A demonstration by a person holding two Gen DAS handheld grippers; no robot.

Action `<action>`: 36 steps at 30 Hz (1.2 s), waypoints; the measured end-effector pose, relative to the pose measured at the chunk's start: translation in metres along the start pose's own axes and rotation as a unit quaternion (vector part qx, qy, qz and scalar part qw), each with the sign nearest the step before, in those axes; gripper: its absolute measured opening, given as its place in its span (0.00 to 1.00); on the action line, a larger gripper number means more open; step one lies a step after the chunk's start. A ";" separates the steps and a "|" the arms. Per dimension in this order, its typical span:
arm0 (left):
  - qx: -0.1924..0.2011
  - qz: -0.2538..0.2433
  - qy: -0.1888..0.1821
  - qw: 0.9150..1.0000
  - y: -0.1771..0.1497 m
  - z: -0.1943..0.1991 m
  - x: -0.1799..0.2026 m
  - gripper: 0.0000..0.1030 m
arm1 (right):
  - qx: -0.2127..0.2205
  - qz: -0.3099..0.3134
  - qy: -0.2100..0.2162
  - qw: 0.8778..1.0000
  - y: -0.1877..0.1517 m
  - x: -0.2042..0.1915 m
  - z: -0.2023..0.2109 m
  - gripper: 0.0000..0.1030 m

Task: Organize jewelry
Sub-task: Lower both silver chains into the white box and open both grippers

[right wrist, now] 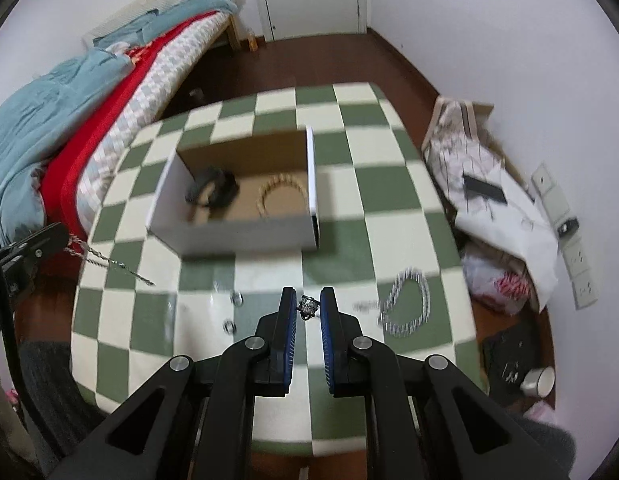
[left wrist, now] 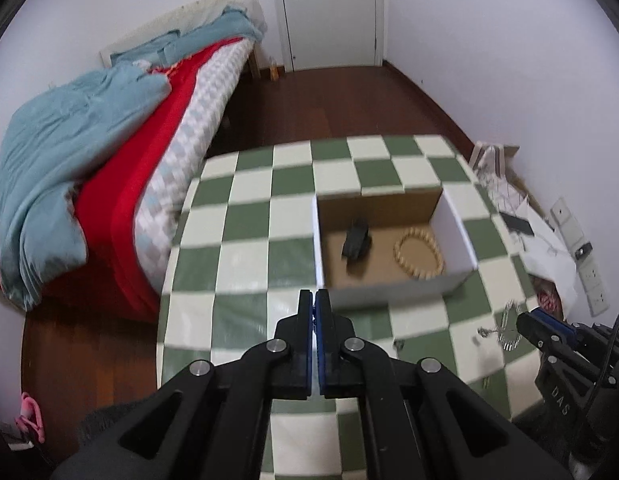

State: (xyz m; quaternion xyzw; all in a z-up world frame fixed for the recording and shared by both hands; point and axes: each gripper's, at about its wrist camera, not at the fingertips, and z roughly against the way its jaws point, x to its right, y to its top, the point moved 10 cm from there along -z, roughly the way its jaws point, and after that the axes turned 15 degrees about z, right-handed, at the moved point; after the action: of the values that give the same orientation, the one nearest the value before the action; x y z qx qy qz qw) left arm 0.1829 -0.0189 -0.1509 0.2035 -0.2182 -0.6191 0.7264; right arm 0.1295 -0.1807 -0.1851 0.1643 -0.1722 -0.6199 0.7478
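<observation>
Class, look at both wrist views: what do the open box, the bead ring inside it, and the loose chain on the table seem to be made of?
Box: likely cardboard, with brown matte inner walls and a smooth white outside.
Bead ring: pale tan round beads, perhaps wood; a plastic imitation is possible.
Chain: silvery links with glints, probably metal, though blurred.

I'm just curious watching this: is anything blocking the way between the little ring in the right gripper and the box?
Only the box's own near wall. The ring in the right gripper has bare checkered tablecloth ahead, so it must go over that wall.
</observation>
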 end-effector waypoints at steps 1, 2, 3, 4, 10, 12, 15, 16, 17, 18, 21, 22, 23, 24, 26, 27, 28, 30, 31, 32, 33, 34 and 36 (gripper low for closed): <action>0.007 -0.003 0.001 1.000 0.006 0.001 0.003 0.00 | 0.007 0.002 -0.003 1.000 0.009 0.001 0.003 0.12; 0.015 -0.006 0.000 1.000 0.016 0.002 0.009 0.00 | 0.014 0.004 -0.005 1.000 0.019 0.003 0.007 0.12; 0.020 -0.009 0.000 1.000 0.022 0.002 0.012 0.00 | 0.022 0.006 -0.009 1.000 0.029 0.005 0.010 0.12; 0.025 -0.014 0.001 1.000 0.029 0.002 0.016 0.00 | 0.027 0.006 -0.010 1.000 0.038 0.006 0.012 0.12; 0.038 -0.020 -0.005 0.999 0.071 -0.011 0.031 0.00 | 0.054 0.020 -0.019 0.998 0.096 0.016 0.015 0.12; 0.033 -0.015 -0.012 0.999 0.081 -0.019 0.034 0.00 | 0.057 0.026 -0.018 0.998 0.112 0.017 0.011 0.12; 0.010 0.008 -0.030 0.999 0.097 -0.036 0.033 0.00 | 0.056 0.031 -0.006 0.998 0.131 0.016 0.001 0.12; -0.002 0.016 -0.037 0.999 0.099 -0.042 0.032 0.00 | 0.053 0.032 0.001 0.998 0.137 0.015 -0.004 0.12; -0.019 0.029 -0.047 0.998 0.101 -0.051 0.031 0.00 | 0.050 0.032 0.010 0.998 0.141 0.014 -0.010 0.12; -0.036 0.038 -0.058 0.997 0.102 -0.060 0.031 0.00 | 0.046 0.029 0.026 0.998 0.145 0.013 -0.016 0.12; -0.078 0.061 -0.078 0.992 0.100 -0.085 0.028 0.00 | 0.030 0.018 0.068 0.997 0.149 0.009 -0.037 0.12; -0.087 0.066 -0.079 0.991 0.098 -0.091 0.028 0.00 | 0.024 0.014 0.077 0.997 0.147 0.008 -0.044 0.12; -0.098 0.073 -0.083 0.989 0.095 -0.099 0.027 0.00 | 0.018 0.011 0.084 0.996 0.146 0.007 -0.051 0.12; -0.109 0.076 -0.087 0.987 0.092 -0.105 0.027 0.00 | 0.011 0.007 0.092 0.996 0.146 0.007 -0.060 0.12; -0.128 0.087 -0.093 0.984 0.086 -0.114 0.027 0.00 | -0.002 0.000 0.103 0.995 0.142 0.006 -0.073 0.12; -0.136 0.090 -0.097 0.982 0.082 -0.118 0.028 0.00 | -0.009 -0.006 0.109 0.994 0.139 0.006 -0.080 0.12; -0.143 0.091 -0.100 0.980 0.080 -0.120 0.029 0.00 | -0.015 -0.006 0.110 0.994 0.137 0.006 -0.085 0.12; -0.156 0.094 -0.111 0.977 0.074 -0.124 0.033 0.00 | -0.032 -0.007 0.114 0.993 0.131 0.006 -0.097 0.12; -0.161 0.091 -0.114 0.976 0.071 -0.125 0.035 0.00 | -0.040 -0.011 0.120 0.992 0.128 0.006 -0.100 0.12; -0.165 0.090 -0.117 0.975 0.071 -0.125 0.037 0.00 | -0.050 -0.010 0.125 0.991 0.125 0.005 -0.104 0.12; -0.168 0.089 -0.118 0.975 0.069 -0.126 0.038 0.02 | -0.059 -0.010 0.128 0.990 0.122 0.005 -0.107 0.13; -0.171 0.089 -0.116 0.974 0.069 -0.126 0.039 0.02 | -0.064 -0.016 0.130 0.989 0.120 0.006 -0.109 0.13; -0.165 0.084 -0.112 0.976 0.071 -0.125 0.040 0.05 | -0.072 -0.013 0.124 0.990 0.117 0.008 -0.111 0.22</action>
State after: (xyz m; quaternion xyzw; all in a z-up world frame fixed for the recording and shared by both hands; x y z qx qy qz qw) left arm 0.3165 -0.0442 -0.2107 -0.0088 -0.2090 -0.6020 0.7706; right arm 0.2839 -0.1639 -0.2295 0.1883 -0.0308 -0.6152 0.7649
